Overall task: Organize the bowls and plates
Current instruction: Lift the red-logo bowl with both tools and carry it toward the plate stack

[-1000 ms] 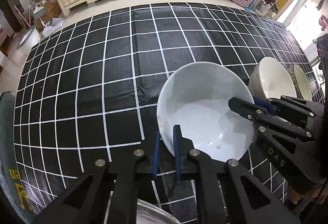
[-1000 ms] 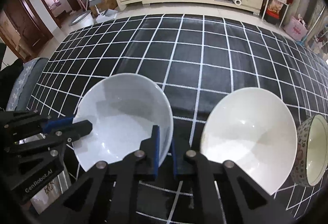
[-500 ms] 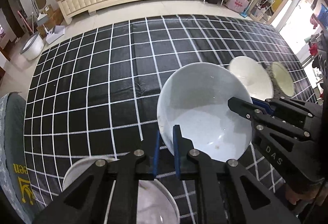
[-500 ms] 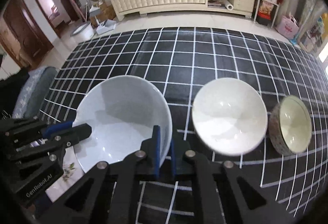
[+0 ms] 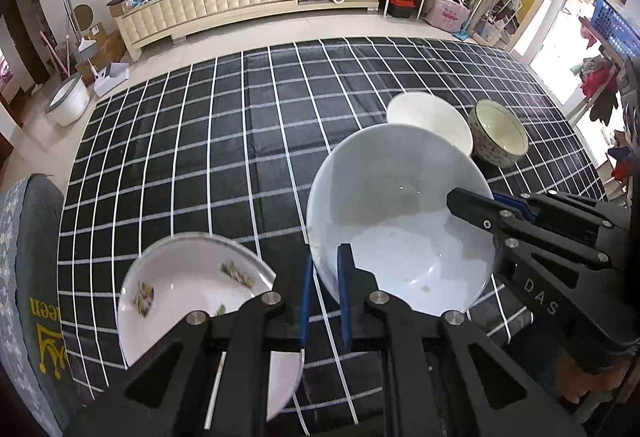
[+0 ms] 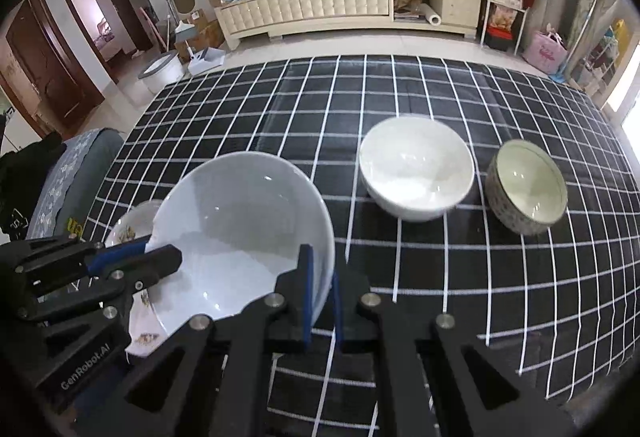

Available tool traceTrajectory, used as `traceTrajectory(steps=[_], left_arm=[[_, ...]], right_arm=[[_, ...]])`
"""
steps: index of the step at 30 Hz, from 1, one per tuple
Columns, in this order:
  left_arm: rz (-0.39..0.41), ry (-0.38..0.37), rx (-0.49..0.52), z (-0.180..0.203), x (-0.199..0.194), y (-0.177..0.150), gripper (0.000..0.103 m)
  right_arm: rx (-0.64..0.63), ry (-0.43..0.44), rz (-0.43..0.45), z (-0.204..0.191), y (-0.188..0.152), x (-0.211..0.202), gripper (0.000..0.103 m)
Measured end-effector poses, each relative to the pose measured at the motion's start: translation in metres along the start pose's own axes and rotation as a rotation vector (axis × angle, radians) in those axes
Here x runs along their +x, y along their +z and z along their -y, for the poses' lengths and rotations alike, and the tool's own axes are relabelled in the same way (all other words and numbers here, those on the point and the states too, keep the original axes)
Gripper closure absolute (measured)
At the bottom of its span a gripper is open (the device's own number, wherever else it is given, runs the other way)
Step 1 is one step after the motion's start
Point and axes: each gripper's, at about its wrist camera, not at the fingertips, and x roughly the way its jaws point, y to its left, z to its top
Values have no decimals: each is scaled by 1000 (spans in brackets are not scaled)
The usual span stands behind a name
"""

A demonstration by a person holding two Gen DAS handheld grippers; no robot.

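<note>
A large white bowl (image 5: 400, 221) is held in the air by both grippers, one on each side of its rim. My left gripper (image 5: 325, 297) is shut on its near-left rim. My right gripper (image 6: 320, 297) is shut on its right rim in the right wrist view, where the bowl (image 6: 240, 237) sits low left. A floral plate (image 5: 192, 301) lies on the table below and left of the bowl; it also shows in the right wrist view (image 6: 132, 225). A smaller white bowl (image 6: 416, 169) and a patterned bowl (image 6: 526, 187) stand further right.
The table has a black cloth with a white grid (image 6: 400, 97). A grey-blue cushioned chair (image 5: 24, 257) stands at the left edge. A cream sideboard (image 6: 340, 5) with clutter stands beyond the table.
Both grippers have lifted the large bowl and drawn it back and left. The floral plate has come into view beneath it, and the two other bowls look farther away.
</note>
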Motion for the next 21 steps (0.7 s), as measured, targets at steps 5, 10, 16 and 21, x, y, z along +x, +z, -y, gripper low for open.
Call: traceTrajectory(steps=[5, 10, 16, 21], left_arm=[[-17, -13, -6, 2, 2, -22, 92], [-42, -16, 5, 8, 13, -33, 92], [-87, -24, 3, 11, 37, -40, 92], [-114, -18, 0, 13, 51, -48, 93]], right_arm=[[-1, -5, -19, -3, -17, 3, 92], [12, -10, -54, 0, -31, 15, 92], [11, -16, -96, 3, -42, 32, 92], [11, -17, -127, 4, -50, 41, 92]])
